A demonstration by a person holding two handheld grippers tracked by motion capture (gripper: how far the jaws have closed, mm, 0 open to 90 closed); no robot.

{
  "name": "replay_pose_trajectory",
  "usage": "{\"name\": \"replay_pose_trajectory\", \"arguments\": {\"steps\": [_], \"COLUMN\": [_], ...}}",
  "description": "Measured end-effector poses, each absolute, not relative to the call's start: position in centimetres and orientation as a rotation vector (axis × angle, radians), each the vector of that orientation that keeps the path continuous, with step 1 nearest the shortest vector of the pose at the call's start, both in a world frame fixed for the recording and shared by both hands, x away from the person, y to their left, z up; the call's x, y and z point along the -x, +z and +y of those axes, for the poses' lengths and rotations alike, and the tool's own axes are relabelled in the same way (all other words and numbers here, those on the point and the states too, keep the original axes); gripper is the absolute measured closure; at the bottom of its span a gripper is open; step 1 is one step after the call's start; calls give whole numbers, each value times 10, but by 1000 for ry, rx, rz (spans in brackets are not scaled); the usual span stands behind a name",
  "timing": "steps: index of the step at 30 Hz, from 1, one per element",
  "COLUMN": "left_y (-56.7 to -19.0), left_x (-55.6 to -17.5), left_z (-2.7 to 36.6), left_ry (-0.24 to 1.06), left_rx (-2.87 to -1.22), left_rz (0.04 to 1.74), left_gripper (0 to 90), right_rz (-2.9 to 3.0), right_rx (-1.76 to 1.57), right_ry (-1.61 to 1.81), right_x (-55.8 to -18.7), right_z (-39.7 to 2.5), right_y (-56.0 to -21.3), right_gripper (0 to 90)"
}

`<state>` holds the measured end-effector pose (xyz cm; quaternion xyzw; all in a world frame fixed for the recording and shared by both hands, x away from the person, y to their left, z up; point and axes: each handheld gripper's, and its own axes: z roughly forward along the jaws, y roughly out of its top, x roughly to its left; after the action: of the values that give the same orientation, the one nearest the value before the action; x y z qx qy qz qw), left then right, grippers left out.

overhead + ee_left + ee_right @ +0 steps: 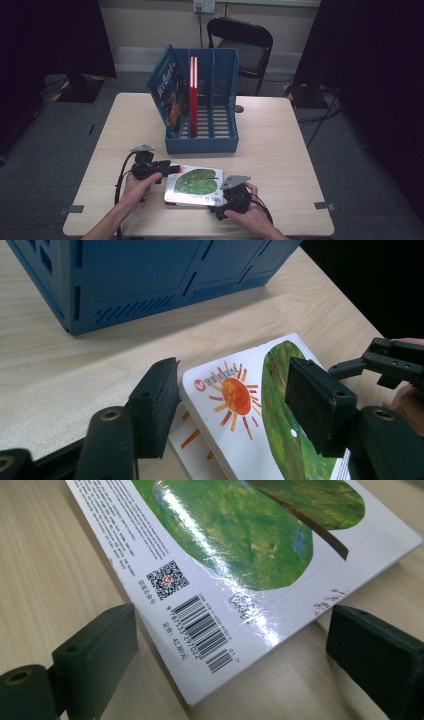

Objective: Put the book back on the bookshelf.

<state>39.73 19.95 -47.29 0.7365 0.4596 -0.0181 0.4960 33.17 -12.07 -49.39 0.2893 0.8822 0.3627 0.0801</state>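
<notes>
Light wood counter [280, 135] is sitting on grey carpet floor [60, 135]. Black folding chair [246, 42] is standing behind the counter's far edge, against a pale wall [145, 20]. White baseboard strip [140, 54] is running along the wall's foot. Wall outlet [204, 5] is showing at top centre, with a cord hanging down from it. Dark curtains [50, 35] are hanging at left and right, leaving both sides in shadow. Black cables [320, 117] are trailing over the floor at right. Tape marks [324, 205] are sticking on the carpet near the counter's near corners. Light is falling evenly from above.
</notes>
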Motion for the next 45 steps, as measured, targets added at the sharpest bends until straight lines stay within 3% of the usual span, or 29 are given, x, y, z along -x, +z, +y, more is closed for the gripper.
{"name": "replay_pose_trajectory", "arguments": {"steps": [16,20,22,33,45], "left_y": [-465,-466,-463,-461,-459], "left_x": [-397,-396,-391,-385,-384], "left_z": [206,200,193,202,201], "left_ry": [-108,-157,-82,-159,-157], "left_rx": [-1676,-1686,-1720,-1711,-1721], "left_rz": [1114,1080,1084,1086,1066], "left_gripper": [385,440,412,413,387], "right_rz": [2618,2594,2593,2604,2602], "right_rx": [-841,-858,-869,-867,-885], "right_ry": [1057,1049,1061,1087,1103], "right_x": [-329,-328,-329,-331,-332], "right_z": [-116,-115,-115,-117,-117], "right_y": [-496,-496,-496,-496,-496], "right_gripper": [55,61,60,63,64]}}
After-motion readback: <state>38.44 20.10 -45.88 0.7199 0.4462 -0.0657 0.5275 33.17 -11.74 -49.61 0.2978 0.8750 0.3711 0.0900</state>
